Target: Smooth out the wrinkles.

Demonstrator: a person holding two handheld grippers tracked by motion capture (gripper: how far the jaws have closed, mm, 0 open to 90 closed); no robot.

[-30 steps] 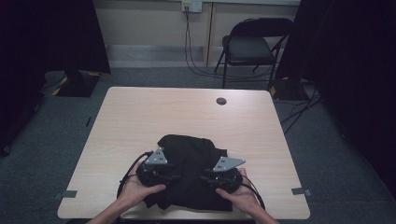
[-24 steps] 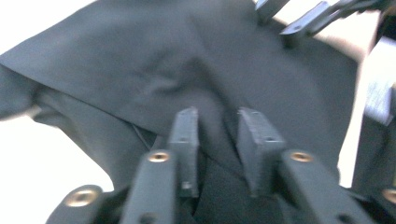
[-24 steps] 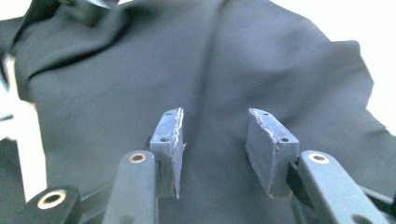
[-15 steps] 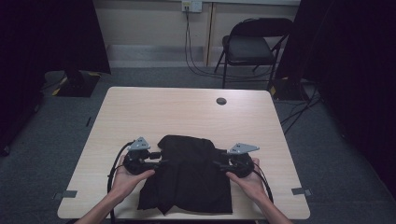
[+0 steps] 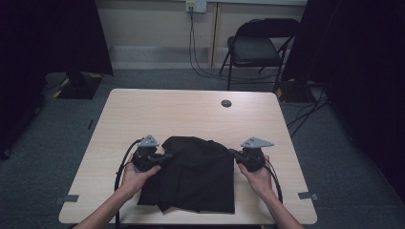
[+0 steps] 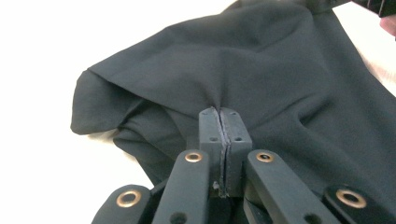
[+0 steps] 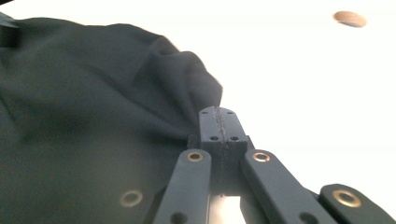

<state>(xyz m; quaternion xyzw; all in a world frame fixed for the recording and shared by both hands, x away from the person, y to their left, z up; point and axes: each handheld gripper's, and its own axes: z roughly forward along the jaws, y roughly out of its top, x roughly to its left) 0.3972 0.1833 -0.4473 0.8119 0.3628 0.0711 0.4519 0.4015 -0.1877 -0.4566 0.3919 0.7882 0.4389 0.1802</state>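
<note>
A black cloth (image 5: 196, 176) lies spread on the near half of the wooden table (image 5: 191, 114). My left gripper (image 5: 168, 155) is at the cloth's upper left edge. Its jaws have just closed, and they pinch a fold of the cloth (image 6: 261, 70) between the pads of the left gripper (image 6: 220, 114). My right gripper (image 5: 231, 152) is at the upper right edge. Its jaws have also just closed, with the bunched cloth edge (image 7: 84, 93) drawn into the tips of the right gripper (image 7: 218, 112). A hand holds each gripper from the near side.
A round cable hole (image 5: 226, 103) sits near the table's far edge, also in the right gripper view as the cable hole (image 7: 350, 18). A black folding chair (image 5: 258, 47) stands beyond the table. Dark curtains flank both sides. Bare tabletop lies beyond the cloth.
Both hands have moved apart, from over the middle of the cloth out to its left and right edges. The cloth now lies wider and flatter.
</note>
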